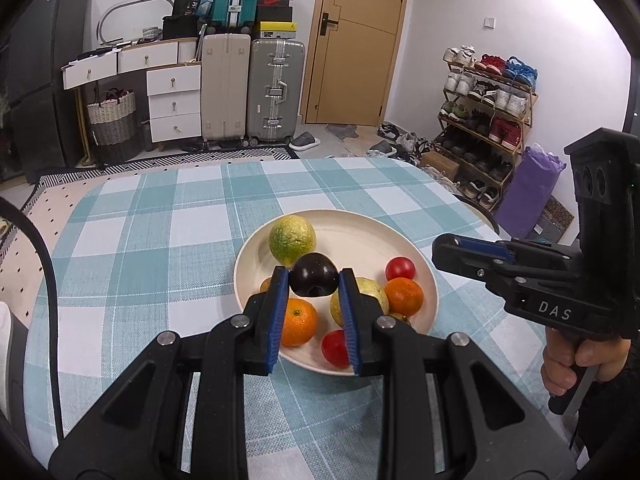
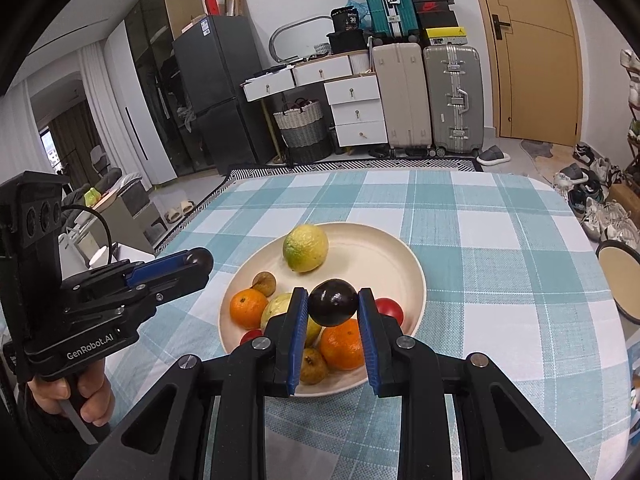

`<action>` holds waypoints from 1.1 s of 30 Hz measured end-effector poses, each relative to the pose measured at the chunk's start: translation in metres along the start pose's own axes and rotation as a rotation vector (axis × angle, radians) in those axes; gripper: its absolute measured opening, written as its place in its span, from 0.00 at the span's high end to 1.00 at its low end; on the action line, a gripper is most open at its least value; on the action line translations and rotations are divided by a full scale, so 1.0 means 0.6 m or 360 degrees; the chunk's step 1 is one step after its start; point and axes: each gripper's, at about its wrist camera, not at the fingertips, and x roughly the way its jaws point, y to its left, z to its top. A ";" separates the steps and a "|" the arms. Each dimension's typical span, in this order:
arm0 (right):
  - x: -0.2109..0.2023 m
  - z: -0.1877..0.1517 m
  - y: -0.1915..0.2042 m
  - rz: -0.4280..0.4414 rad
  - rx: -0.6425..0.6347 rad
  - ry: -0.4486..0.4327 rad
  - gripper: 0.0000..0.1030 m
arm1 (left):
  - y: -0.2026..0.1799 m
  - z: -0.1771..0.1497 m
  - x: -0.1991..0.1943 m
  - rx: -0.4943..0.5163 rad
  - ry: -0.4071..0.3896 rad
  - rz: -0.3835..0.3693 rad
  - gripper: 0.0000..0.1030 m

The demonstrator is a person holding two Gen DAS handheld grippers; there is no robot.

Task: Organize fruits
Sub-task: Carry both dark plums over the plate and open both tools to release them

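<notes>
Fruit lies heaped on a cream plate (image 1: pixel 360 220) in the middle of a table under a blue and white checked cloth (image 1: pixel 160 240). On the plate are a green-yellow lemon (image 1: pixel 292 240) at the far side, two oranges (image 1: pixel 298 322) (image 1: pixel 404 296), two red tomatoes (image 1: pixel 400 269) (image 1: pixel 335 347) and a pale yellow fruit (image 1: pixel 372 292), with small brown fruits among them.

The left gripper (image 1: pixel 314 276) is clamped on a dark plum (image 1: pixel 314 282), its blue pads pressing the plum from both sides at the very tips. It points forward and downward, so that in its own camera the plum shows in front of the plate. From the right wrist camera this gripper is raised off the table just beside the plate's left edge, its tips aimed toward the plate. The left hand (image 2: pixel 72 396) is wrapped round the handle below, fingers curled on the trigger lever.

The right gripper (image 2: pixel 333 296) grips a second plum (image 2: pixel 333 304) in the same way, pinched between the pad tips and tilted downward toward the near half of the plate. In the left wrist camera it hangs above the cloth just right of the plate, its fingers pointing in toward the rim. The right hand (image 1: pixel 580 360) is closed round the handle underneath, squeezing the lever.

The two grippers face the plate from opposite sides, well apart from each other.
</notes>
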 end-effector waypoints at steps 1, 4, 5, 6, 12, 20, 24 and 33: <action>0.002 0.000 -0.002 0.0000 0.0006 0.0001 0.75 | 0.000 0.000 0.004 0.0001 0.0001 0.0003 0.78; 0.009 0.001 -0.005 -0.0001 0.0018 0.0009 0.75 | -0.001 0.001 0.018 0.0002 0.0008 0.0008 0.78; 0.012 0.001 -0.007 0.0000 0.0022 0.0013 0.75 | -0.001 0.001 0.023 0.0000 0.0013 0.0008 0.78; 0.015 0.001 -0.008 0.0000 0.0028 0.0016 0.75 | -0.001 0.002 0.028 -0.0003 0.0017 0.0006 0.78; 0.037 -0.003 -0.014 0.0001 0.0054 0.0056 0.75 | -0.001 0.003 0.058 -0.0003 0.0046 0.0007 0.78; 0.055 -0.005 -0.022 0.0000 0.0076 0.0083 0.75 | 0.000 0.004 0.088 -0.0014 0.0072 0.0025 0.78; 0.061 -0.007 -0.021 0.0001 0.0069 0.0095 0.75 | 0.002 0.001 0.100 -0.0017 0.0088 0.0025 0.78; 0.074 -0.012 -0.015 0.0002 0.0051 0.0133 0.72 | 0.004 -0.008 0.111 -0.0007 0.0120 0.0039 0.78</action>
